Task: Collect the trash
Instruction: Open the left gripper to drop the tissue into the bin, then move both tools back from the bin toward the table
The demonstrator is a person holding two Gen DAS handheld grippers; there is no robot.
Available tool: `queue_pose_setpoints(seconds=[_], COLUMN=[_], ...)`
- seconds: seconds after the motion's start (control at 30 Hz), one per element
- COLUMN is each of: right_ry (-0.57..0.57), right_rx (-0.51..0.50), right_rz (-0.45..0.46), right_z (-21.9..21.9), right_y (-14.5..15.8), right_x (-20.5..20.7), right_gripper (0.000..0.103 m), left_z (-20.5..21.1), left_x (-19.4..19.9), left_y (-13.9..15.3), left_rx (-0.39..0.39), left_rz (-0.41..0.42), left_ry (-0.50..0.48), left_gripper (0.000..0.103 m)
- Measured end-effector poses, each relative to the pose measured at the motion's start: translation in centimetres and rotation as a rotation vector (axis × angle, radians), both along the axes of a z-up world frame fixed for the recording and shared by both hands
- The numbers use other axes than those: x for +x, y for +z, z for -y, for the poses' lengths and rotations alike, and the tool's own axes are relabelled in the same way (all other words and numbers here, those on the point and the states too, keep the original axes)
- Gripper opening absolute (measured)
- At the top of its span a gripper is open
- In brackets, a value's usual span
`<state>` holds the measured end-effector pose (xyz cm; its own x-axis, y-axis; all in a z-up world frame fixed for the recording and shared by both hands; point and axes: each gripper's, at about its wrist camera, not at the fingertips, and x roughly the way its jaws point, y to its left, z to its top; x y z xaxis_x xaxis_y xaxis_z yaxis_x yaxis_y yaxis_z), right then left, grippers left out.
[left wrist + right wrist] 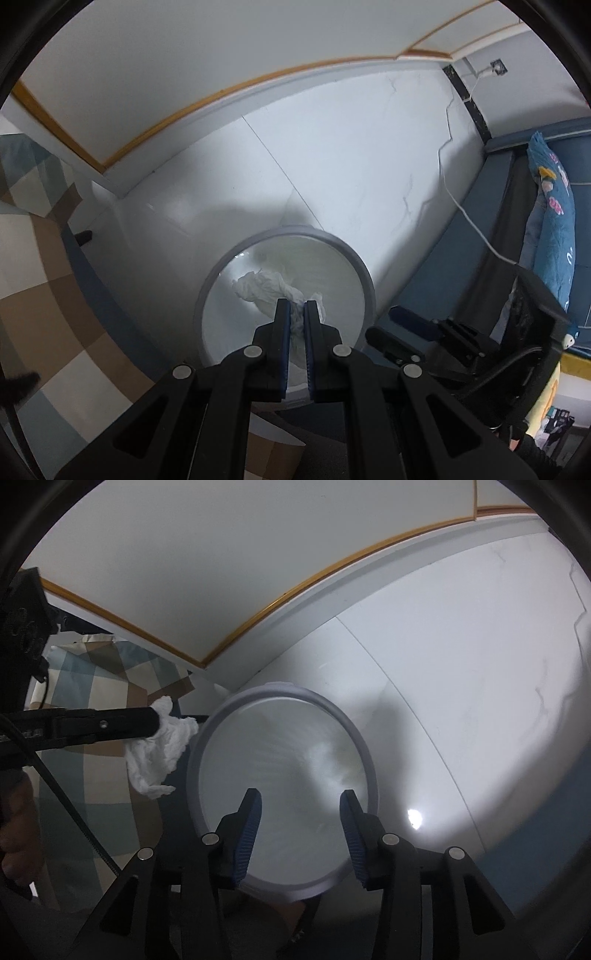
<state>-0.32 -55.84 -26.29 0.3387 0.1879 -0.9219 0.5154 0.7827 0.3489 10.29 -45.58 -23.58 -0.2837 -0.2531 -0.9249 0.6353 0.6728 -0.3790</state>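
Note:
A round white trash bin [354, 258] stands on the pale floor, and its open mouth fills the middle of both views. My left gripper [297, 306] is shut on a crumpled white tissue [262, 286], which bulges out past the fingertips above the bin's mouth. In the right wrist view the same left gripper [155, 720] reaches in from the left, and the tissue [159, 753] hangs at the bin's left rim [280, 694]. My right gripper [301, 801] stands open over the bin with nothing between its pads. A blurred white shape [327, 760] shows inside the bin.
A checked brown, cream and blue-grey cloth [103, 679] lies left of the bin. A blue bed or sofa edge [461, 251] with a patterned blue cloth [554, 221] runs along the right. A white cable [465, 214] trails across the tiled floor [351, 147]. A wood-trimmed wall [221, 572] stands behind.

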Motion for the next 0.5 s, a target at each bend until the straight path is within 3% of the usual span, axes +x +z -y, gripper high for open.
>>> queue_pose_setpoints(seconds=[0.23,0.3,0.4,0.47,0.5], right_ry=[-0.055,-0.074,-0.094,-0.107,-0.113], right_rx=[-0.022,-0.027,-0.032,-0.028,-0.027], right_rz=[0.005,0.013,0.021,0.033,0.040], right_z=[1.2,1.4,1.6,1.8,1.9], right_y=[0.8,1.0,1.3,1.5,1.7], right_x=[-1.1,-1.3,-1.3,-1.4,-1.4], right_gripper=[0.052,0.053,0.054,0.054,0.054], left_z=[0.5,0.5,0.3,0.0,-0.1], left_x=[-0.6,-0.7,-0.8,-0.7,-0.6], left_y=[-0.9,-1.1,-1.0,-0.7,-0.5], left_rx=[0.062,0.097,0.106,0.110,0.104], left_rz=[-0.003,0.014,0.028,0.048,0.054], left_ry=[-0.039,-0.048,-0.047,-0.042,-0.037], left_gripper=[0.006,0.013,0.031,0.048,0.049])
